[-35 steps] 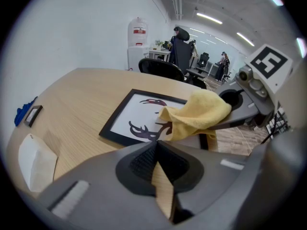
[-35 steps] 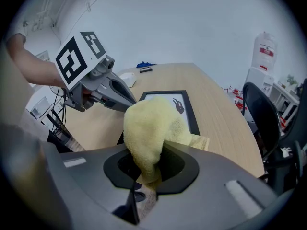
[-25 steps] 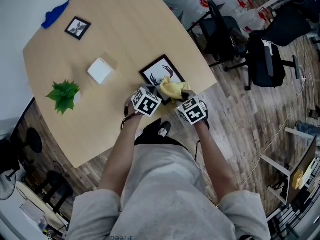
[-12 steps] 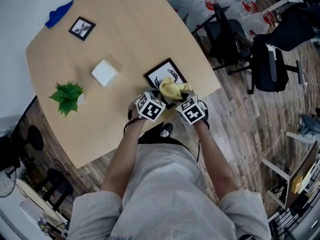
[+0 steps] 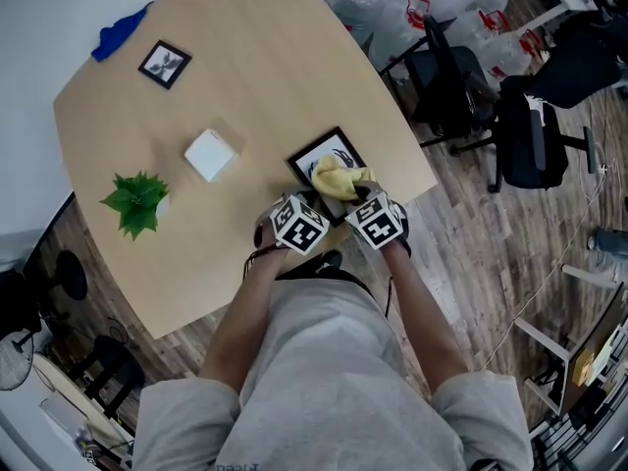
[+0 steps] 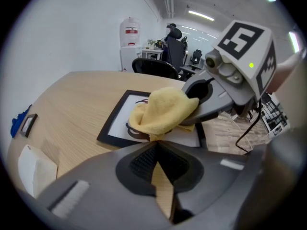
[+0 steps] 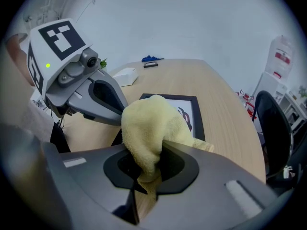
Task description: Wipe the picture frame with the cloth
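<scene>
Jaws on the right gripper (image 7: 153,150) are clamping a fold of the yellow cloth (image 7: 146,121). The rest of the bundle is bulging out ahead of them, sitting on the picture frame (image 5: 325,151) near the right, near edge of the table (image 5: 245,57). Over on the left gripper (image 6: 156,141), the jaws are pressing together with nothing between them that I can make out, and their tips are hovering just short of the cloth, at the frame's near edge.

Now the change: over the last second the left gripper is drawing back a touch toward the person, and the cloth is creeping slightly farther and leftward across the glass. Small shifts, both of them.

Reading that, the wiping is looking under way rather than finished. The cloth is covering the near right part of the frame, while the far left part of the print is showing bare and is probably still waiting for its pass.
</scene>
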Demonstrator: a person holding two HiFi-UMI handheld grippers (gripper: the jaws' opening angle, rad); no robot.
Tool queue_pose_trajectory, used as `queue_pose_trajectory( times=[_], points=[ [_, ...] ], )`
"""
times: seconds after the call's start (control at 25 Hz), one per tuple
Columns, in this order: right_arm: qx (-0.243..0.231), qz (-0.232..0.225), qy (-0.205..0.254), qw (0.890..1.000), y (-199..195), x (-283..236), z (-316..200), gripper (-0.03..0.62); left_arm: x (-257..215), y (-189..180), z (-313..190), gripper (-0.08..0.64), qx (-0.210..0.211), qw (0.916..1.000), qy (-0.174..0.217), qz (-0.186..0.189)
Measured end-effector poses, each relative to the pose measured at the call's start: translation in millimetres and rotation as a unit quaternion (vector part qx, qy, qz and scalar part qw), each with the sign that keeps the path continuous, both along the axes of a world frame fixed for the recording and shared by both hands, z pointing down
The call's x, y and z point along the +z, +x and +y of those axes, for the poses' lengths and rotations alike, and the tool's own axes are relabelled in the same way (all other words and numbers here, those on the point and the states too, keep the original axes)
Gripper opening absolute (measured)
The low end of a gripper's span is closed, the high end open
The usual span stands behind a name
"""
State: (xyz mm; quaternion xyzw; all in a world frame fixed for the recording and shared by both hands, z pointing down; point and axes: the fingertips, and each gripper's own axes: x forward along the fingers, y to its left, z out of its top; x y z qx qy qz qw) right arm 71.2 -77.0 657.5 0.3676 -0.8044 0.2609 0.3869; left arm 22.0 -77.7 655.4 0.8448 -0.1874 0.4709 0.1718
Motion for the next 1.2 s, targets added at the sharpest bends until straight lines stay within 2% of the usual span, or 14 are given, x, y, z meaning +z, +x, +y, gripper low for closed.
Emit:
queue_pose_trajectory(
  times=[0.16, 0.6, 1.2],
  points=[
    [-0.004, -0.008, 0.000, 1.000, -3.4, 0.0, -10.4, 0.049, -0.2, 0.7, 1.5, 0.052, 0.016, 0.9998, -0.004, -0.006],
    [-0.009, 0.000, 0.003, 1.000, -13.3, 1.4, -35.2, 0.049, -0.5, 0.4, 0.0, 0.052, 0.013, 0.9998, -0.015, 0.005],
    [-0.014, 0.006, 0.028, 0.999, -23.3, -1.2, -59.6, 0.049, -0.3, 0.8, 0.1, 0.052, 0.015, 0.9997, -0.016, 0.013]
  ],
)
